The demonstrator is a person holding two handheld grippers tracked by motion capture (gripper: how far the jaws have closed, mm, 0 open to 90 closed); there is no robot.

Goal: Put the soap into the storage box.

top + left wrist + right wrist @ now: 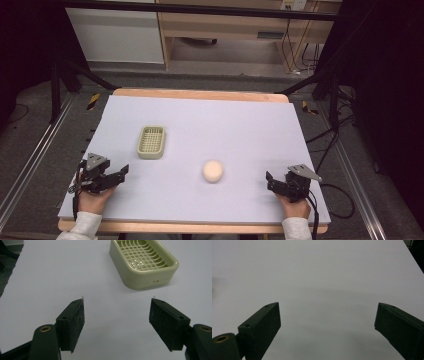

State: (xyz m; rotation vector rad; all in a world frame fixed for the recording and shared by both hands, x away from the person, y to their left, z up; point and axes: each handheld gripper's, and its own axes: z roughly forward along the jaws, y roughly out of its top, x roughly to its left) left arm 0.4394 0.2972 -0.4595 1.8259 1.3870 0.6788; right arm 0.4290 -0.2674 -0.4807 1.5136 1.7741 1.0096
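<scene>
- The left gripper point(118, 173) is resting low on the table point(240, 125), jaws standing apart with nothing between them.
- The green soap dish point(143, 262) is lying ahead of it, slightly right.
- The right gripper point(270, 181) is holding its jaws wide over bare table.
- The cream soap bar point(213, 171) is sitting between both grippers, well apart from each.
</scene>
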